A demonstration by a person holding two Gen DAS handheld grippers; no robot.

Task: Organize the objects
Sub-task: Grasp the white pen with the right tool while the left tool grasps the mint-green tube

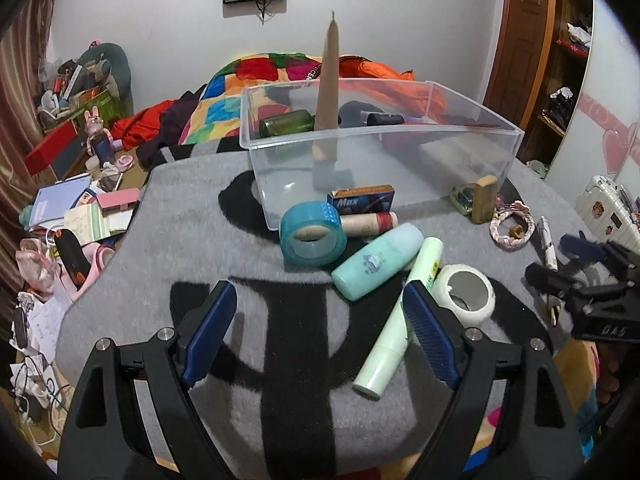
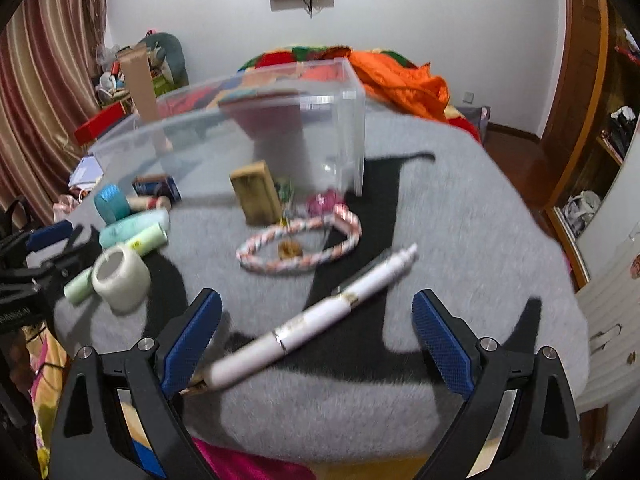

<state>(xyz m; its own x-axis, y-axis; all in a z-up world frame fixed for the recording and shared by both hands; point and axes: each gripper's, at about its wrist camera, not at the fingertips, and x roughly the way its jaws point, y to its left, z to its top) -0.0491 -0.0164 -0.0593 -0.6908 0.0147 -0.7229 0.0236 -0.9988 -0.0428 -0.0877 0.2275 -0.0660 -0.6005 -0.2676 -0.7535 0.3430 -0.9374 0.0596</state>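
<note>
Our right gripper (image 2: 316,340) stands wide over the white pen (image 2: 316,326); it looks light, stiff, slippery, so we'd pinch mid-barrel. Our left gripper (image 1: 320,332) is wide too.

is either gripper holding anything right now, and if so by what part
Nothing is held. The left gripper is open above the grey mat, and the right gripper is open around the white pen, which lies untouched on the mat.

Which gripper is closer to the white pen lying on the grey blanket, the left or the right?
Right. The right gripper is open with the white pen lying between its fingers. The left gripper is open farther left, by the pale green tube.
</note>
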